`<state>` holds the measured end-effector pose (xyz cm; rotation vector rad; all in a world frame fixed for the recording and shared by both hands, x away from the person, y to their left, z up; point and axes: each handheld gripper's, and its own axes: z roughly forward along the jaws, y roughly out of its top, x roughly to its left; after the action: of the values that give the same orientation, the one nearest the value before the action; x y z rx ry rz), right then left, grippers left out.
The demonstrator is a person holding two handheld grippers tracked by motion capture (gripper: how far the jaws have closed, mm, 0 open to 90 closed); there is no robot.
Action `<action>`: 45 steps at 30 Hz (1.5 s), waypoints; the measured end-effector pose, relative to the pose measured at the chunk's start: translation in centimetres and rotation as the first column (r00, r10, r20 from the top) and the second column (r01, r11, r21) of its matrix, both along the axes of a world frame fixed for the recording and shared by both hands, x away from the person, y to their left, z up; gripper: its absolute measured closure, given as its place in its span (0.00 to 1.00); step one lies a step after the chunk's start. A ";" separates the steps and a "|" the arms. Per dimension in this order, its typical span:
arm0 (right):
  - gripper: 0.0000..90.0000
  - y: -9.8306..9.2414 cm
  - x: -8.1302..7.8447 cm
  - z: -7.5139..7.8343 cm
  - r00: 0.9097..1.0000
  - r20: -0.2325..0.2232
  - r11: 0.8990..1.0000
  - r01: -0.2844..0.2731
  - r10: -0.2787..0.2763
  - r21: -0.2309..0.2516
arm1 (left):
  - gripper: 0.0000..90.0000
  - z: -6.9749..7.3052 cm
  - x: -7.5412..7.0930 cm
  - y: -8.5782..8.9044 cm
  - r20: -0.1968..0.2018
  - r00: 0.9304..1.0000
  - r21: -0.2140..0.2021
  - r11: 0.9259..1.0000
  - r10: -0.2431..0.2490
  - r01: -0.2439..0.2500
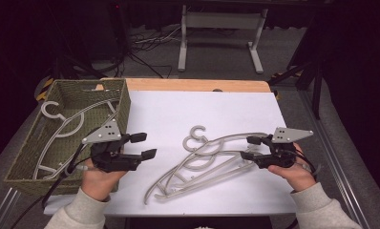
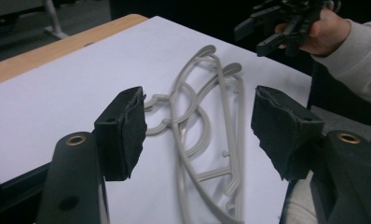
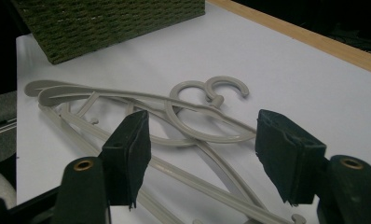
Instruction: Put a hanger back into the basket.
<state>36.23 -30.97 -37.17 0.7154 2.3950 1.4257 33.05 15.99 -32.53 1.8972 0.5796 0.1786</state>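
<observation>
Grey plastic hangers: two, overlapped in a loose stack, lying flat on the white surface between its centre and its near right corner. Their hooks point toward the far edge; the arms run from the near edge slantwise up to the right edge. In the right gripper view the hooks lie side by side, one crossed over the other.

Left tool: held in the person's left hand above the surface just inside its left edge, beside the basket. Jaws parted, nothing between them; the left gripper view looks along them at the hangers farther off.

Right tool: held in the person's right hand near the right edge, at the right-hand ends of the hangers. Jaws parted and released; the right gripper view shows the hangers lying below and beyond the pads, not pinched.

Woven green basket: at the left edge of the surface, holding another grey hanger laid flat inside.
</observation>
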 end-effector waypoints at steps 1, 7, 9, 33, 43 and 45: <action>0.39 0.3 0.2 0.1 1.000 0.001 1.000 0.003 -0.003 -0.010 | 0.40 -0.2 0.0 -0.2 -0.006 1.000 -0.004 1.000 -0.003 0.003; 0.36 1.4 1.7 0.4 0.999 -0.035 0.998 -0.009 0.007 -0.055 | 0.36 -0.9 -0.1 -1.0 -0.013 1.000 0.010 1.000 -0.001 0.002; 0.39 1.8 2.4 0.5 0.998 -0.056 0.998 -0.013 0.009 -0.068 | 0.36 -1.1 -0.1 -1.2 -0.004 1.000 0.029 1.000 0.002 -0.002; 0.39 3.6 10.7 -1.9 0.980 -0.193 0.945 -0.099 0.039 -0.311 | 0.35 -2.0 -0.2 -1.7 -0.019 1.000 0.065 0.998 -0.001 0.002; 0.40 3.1 12.6 -4.1 0.970 -0.240 0.932 -0.123 0.041 -0.340 | 0.34 -2.3 -0.3 -1.9 -0.030 1.000 0.072 0.997 -0.002 0.004; 0.40 3.0 12.8 -4.5 0.969 -0.244 0.928 -0.127 0.041 -0.351 | 0.34 -2.4 -0.2 -2.0 -0.035 0.999 0.071 0.997 -0.007 0.010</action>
<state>49.07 -27.98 -41.65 0.7215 2.7950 0.9182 32.83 13.98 -34.91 1.9744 0.5958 0.1628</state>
